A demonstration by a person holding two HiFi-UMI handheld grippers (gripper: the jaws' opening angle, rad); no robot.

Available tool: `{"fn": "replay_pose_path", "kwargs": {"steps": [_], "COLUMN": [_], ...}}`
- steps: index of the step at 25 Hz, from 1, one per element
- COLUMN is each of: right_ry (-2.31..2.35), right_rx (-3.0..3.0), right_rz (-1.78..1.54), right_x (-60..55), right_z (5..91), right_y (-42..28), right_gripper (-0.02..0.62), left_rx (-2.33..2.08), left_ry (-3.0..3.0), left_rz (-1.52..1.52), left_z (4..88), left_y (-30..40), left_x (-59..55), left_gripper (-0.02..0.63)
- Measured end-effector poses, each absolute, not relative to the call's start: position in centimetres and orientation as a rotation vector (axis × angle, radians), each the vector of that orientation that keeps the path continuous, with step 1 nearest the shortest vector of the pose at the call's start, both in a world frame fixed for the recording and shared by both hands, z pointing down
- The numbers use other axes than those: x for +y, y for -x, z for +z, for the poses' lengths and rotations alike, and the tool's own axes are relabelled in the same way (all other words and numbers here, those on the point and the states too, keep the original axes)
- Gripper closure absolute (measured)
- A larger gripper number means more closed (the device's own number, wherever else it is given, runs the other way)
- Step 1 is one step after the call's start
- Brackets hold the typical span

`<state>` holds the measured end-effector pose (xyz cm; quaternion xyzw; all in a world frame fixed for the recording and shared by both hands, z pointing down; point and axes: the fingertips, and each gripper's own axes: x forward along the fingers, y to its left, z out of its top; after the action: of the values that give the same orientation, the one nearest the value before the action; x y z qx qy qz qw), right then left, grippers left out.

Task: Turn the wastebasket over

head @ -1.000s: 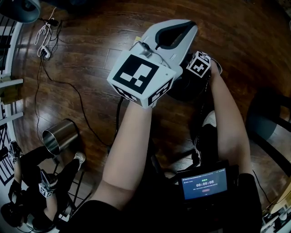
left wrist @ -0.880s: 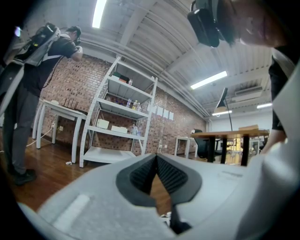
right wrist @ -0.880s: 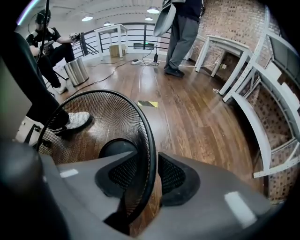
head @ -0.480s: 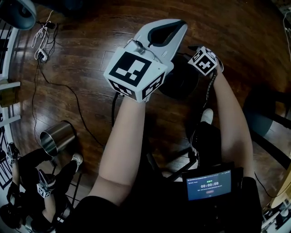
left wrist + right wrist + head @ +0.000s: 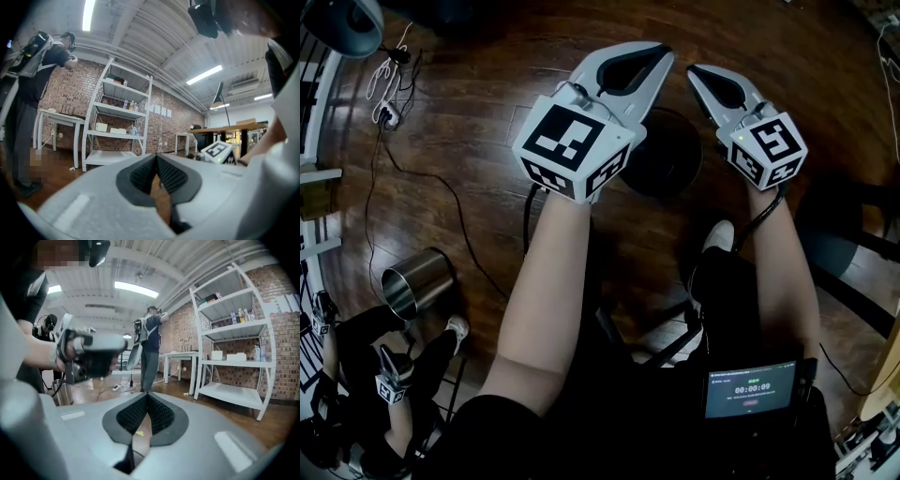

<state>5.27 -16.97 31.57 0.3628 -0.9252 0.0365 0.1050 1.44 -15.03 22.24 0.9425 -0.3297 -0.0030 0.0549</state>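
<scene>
In the head view a black round wastebasket stands on the wooden floor, seen from above, partly hidden behind both grippers. My left gripper is held high above its left side, jaws shut with nothing between them. My right gripper is up beside it over the basket's right side, also shut and empty. In the left gripper view my left gripper's pads meet, and the right gripper's marker cube shows to the right. In the right gripper view my right gripper's tips touch; the left gripper shows blurred at the left.
A steel bin stands on the floor at lower left, near another person who holds grippers. Cables and a power strip lie at upper left. A dark chair is at the right. White shelving stands against the brick wall.
My right gripper has risen from down at the black wastebasket to level with the left gripper, and now points forward. The left gripper has hardly moved.
</scene>
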Motion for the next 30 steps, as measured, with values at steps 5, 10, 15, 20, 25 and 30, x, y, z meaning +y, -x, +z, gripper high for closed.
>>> {"fn": "replay_pose_path", "kwargs": {"steps": [5,10,15,20,25,30], "right_ry": [-1.194,-1.257,-1.261,-1.153,-1.103,-1.101], "right_rx": [-2.756,-2.816,-2.862,-2.912,-2.926,-2.927], "right_rz": [0.004,0.015,0.125,0.072,0.049,0.012], "right_x": [-13.0,-11.1,-11.8,-11.0,-9.7,-9.2], "right_z": [24.0,23.3,24.1,23.6,24.5,25.1], "right_y": [-5.7,-6.2,-7.4,-5.1,-3.7,-3.5], "right_gripper": [0.584,0.584,0.584,0.584,0.584,0.584], "left_rx": [-0.966,-0.92,-0.944,-0.944,-0.942,-0.946], "left_ry": [-2.856,-2.89,-2.901,-2.885,-2.865,-2.853], "left_rz": [-0.016,0.061,0.077,0.062,0.052,0.021], "left_z": [22.6,23.7,23.9,24.0,24.7,24.9], "left_y": [-2.3,-3.7,-3.5,-2.4,-1.7,-1.7], "left_x": [-14.6,-13.7,-13.7,-12.7,-11.5,-10.7], "left_gripper": [0.603,0.603,0.603,0.603,0.603,0.603]}}
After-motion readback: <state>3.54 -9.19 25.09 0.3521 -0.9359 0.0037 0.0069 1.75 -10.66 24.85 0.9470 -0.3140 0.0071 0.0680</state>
